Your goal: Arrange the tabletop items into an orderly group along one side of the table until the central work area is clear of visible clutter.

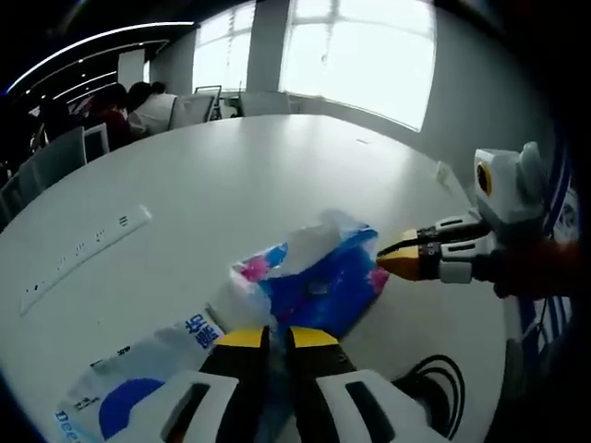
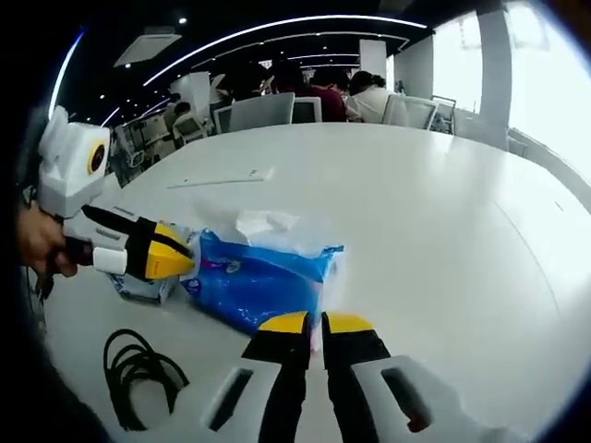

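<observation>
A blue tissue pack point(image 1: 323, 281) with a white tissue poking from its top lies on the white table point(image 1: 231, 175). My left gripper point(image 1: 277, 340) is shut on the pack's near end. From the right, my right gripper point(image 1: 390, 262) pinches the pack's far corner. In the right gripper view the same pack point(image 2: 254, 281) lies crosswise, with my right gripper point(image 2: 316, 325) shut on its clear film end and the left gripper point(image 2: 180, 261) at its other end. A white-and-blue plastic packet point(image 1: 138, 378) lies beside the pack.
A white power strip point(image 1: 88, 245) lies further out on the table, also visible in the right gripper view point(image 2: 222, 177). A coiled black cable point(image 2: 138, 369) sits near the table edge. Chairs and seated people point(image 2: 323, 92) are at the far side.
</observation>
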Tool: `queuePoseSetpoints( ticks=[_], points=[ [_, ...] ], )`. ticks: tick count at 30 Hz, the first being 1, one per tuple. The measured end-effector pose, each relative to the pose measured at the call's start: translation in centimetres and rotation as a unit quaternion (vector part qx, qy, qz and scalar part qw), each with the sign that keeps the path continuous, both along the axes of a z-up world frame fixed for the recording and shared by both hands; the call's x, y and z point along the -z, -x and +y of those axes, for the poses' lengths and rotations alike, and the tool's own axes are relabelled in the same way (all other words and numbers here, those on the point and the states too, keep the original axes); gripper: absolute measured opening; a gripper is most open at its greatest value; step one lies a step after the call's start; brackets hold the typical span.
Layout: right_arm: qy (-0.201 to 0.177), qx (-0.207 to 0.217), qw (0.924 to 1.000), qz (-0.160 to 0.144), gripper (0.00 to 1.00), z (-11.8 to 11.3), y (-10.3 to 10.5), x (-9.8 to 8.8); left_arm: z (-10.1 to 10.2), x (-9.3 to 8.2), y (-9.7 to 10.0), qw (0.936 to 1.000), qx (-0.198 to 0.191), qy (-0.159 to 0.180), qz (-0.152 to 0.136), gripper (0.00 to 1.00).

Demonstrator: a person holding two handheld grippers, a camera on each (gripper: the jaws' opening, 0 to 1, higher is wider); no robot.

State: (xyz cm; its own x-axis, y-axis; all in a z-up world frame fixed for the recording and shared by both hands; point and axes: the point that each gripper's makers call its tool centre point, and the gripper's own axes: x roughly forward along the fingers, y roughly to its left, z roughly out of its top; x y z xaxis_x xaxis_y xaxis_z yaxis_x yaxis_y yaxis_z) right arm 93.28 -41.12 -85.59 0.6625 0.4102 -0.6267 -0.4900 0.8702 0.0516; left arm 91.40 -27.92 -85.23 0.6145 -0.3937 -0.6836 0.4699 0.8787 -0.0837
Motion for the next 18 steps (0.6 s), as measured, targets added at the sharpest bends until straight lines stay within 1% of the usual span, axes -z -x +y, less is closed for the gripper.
queuePoseSetpoints(
  ticks=[3, 5, 7, 10, 15, 16, 18],
  points=[
    [-0.004, 0.0, 1.0, 0.002, 0.0, -0.1, -0.1, 0.1, -0.1, 0.3, 0.1, 1.0, 0.006, -0.002, 0.004, 0.03],
    [-0.003, -0.002, 1.0, 0.001, 0.0, -0.2, -0.2, 0.2, -0.2, 0.5, 0.2, 0.9999, 0.004, 0.003, 0.011, 0.0],
    [-0.003, -0.003, 1.0, 0.0, 0.0, -0.2, -0.2, 0.2, -0.2, 0.5, 0.2, 0.9999, 0.004, 0.001, 0.01, 0.0],
    [0.01, -0.009, 0.9998, -0.012, 0.0, -0.4, -0.3, 0.0, -0.4, 0.4, 0.3, 0.9999, 0.007, 0.005, 0.011, 0.0],
    [0.015, -0.009, 0.9995, -0.025, 0.0, -0.6, -0.5, -0.6, -0.8, -0.2, 0.7, 0.9999, 0.006, 0.01, 0.01, 0.0],
    [0.016, -0.008, 0.9994, -0.029, 0.0, -0.7, -0.5, -0.9, -0.8, -0.6, 0.7, 1.0, 0.007, 0.007, 0.0, 0.0],
    [0.018, -0.009, 0.9992, -0.034, 0.0, -0.7, -0.5, -1.1, -1.1, -1.1, 0.9, 0.9999, 0.01, 0.007, -0.004, 0.0]
  ],
)
